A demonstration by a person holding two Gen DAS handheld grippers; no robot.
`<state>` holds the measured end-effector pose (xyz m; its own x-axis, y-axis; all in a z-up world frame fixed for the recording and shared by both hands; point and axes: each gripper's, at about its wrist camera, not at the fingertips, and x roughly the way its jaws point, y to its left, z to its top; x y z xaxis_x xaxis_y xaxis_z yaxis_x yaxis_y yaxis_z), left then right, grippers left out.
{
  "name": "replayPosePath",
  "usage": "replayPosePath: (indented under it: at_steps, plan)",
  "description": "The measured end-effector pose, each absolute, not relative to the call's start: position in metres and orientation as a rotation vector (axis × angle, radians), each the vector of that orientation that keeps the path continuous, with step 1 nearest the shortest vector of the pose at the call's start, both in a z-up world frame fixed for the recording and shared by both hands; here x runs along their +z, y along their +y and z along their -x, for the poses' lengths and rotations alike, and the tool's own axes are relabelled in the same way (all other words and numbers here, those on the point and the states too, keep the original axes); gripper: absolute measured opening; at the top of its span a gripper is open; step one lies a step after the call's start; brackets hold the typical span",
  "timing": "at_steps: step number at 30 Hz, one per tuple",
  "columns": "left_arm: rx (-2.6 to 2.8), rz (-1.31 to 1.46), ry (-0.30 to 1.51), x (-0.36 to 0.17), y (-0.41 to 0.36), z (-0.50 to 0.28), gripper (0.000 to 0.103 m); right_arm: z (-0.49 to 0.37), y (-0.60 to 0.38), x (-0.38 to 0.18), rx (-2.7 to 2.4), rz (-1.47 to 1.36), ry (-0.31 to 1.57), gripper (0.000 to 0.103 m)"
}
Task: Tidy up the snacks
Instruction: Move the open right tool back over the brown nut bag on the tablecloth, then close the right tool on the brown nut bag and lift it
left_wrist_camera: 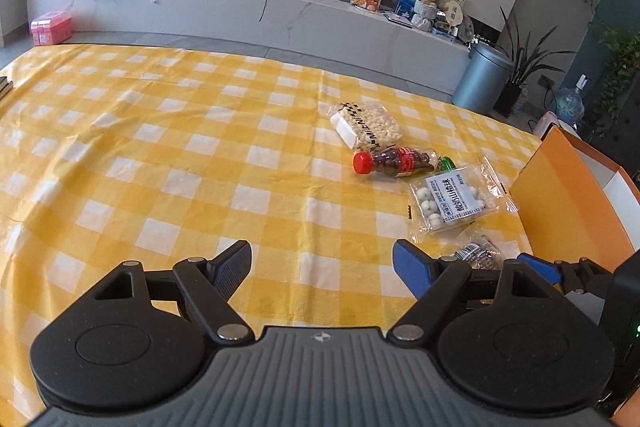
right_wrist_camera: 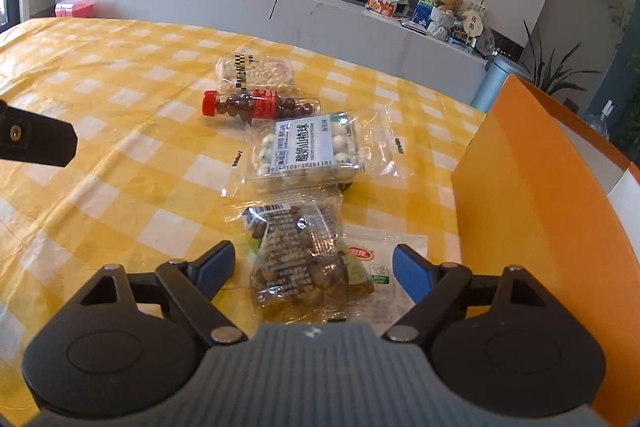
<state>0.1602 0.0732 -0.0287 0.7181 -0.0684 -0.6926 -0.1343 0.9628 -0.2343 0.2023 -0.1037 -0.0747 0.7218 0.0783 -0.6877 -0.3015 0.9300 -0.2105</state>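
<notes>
Several snacks lie in a row on the yellow checked tablecloth [left_wrist_camera: 160,147]: a puffed-rice pack [left_wrist_camera: 366,125] [right_wrist_camera: 256,73], a small red-capped bottle [left_wrist_camera: 394,161] [right_wrist_camera: 260,105] on its side, and a clear pack of white balls [left_wrist_camera: 456,199] [right_wrist_camera: 308,147]. Nearest to me is a clear bag of brown snacks [right_wrist_camera: 296,259] [left_wrist_camera: 478,251], lying partly over a white packet [right_wrist_camera: 380,251]. My right gripper [right_wrist_camera: 314,265] is open and low over the table, its fingers either side of the brown bag without pressing it. My left gripper [left_wrist_camera: 322,263] is open over bare cloth, left of the snacks.
An open orange box [left_wrist_camera: 568,195] [right_wrist_camera: 540,187] stands at the table's right edge, just right of the snacks. Beyond the table are a marble TV shelf [left_wrist_camera: 240,7] with clutter, a grey bin [left_wrist_camera: 482,77] and plants. Part of the left gripper's body [right_wrist_camera: 36,139] shows at the left of the right wrist view.
</notes>
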Motion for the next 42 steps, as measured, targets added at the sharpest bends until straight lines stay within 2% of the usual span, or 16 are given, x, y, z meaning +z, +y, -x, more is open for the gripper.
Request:
replayPosePath:
  at_steps: [1, 3, 4, 7, 10, 12, 18, 19, 21, 23, 28, 31, 42]
  plan:
    - [0.032, 0.283, 0.767, -0.029, 0.073, -0.161, 0.094, -0.203, -0.105, -0.075, 0.215, 0.307, 0.74, 0.081]
    - [0.02, 0.288, 0.759, -0.028, 0.073, -0.161, 0.094, -0.203, -0.107, -0.074, 0.236, 0.273, 0.748, 0.072]
    - [0.016, 0.287, 0.756, -0.028, 0.072, -0.16, 0.094, -0.203, -0.107, -0.075, 0.243, 0.263, 0.749, 0.071]
    - [0.023, 0.268, 0.754, -0.027, 0.069, -0.159, 0.094, -0.2, -0.104, -0.075, 0.269, 0.266, 0.743, 0.059]
    - [0.02, 0.255, 0.753, -0.027, 0.067, -0.16, 0.094, -0.195, -0.099, -0.076, 0.281, 0.299, 0.726, 0.055]
    - [0.024, 0.25, 0.756, -0.028, 0.065, -0.16, 0.094, -0.194, -0.098, -0.075, 0.295, 0.301, 0.73, 0.048]
    - [0.077, 0.237, 0.754, -0.029, 0.067, -0.16, 0.094, -0.19, -0.099, -0.068, 0.324, 0.326, 0.794, 0.049]
    - [0.087, 0.245, 0.752, -0.029, 0.069, -0.16, 0.094, -0.189, -0.099, -0.068, 0.322, 0.318, 0.781, 0.052]
    - [0.108, 0.257, 0.75, -0.03, 0.072, -0.16, 0.094, -0.187, -0.097, -0.07, 0.309, 0.316, 0.726, 0.069]
    - [0.113, 0.25, 0.752, -0.03, 0.072, -0.161, 0.094, -0.189, -0.092, -0.073, 0.302, 0.337, 0.723, 0.069]
    - [0.117, 0.221, 0.764, -0.033, 0.068, -0.163, 0.094, -0.196, -0.097, -0.074, 0.322, 0.239, 0.745, 0.065]
    - [0.123, 0.208, 0.77, -0.034, 0.067, -0.164, 0.094, -0.199, -0.103, -0.075, 0.338, 0.165, 0.773, 0.055]
    - [0.132, 0.193, 0.816, -0.044, 0.064, -0.168, 0.094, -0.195, -0.114, -0.061, 0.312, 0.074, 0.752, 0.044]
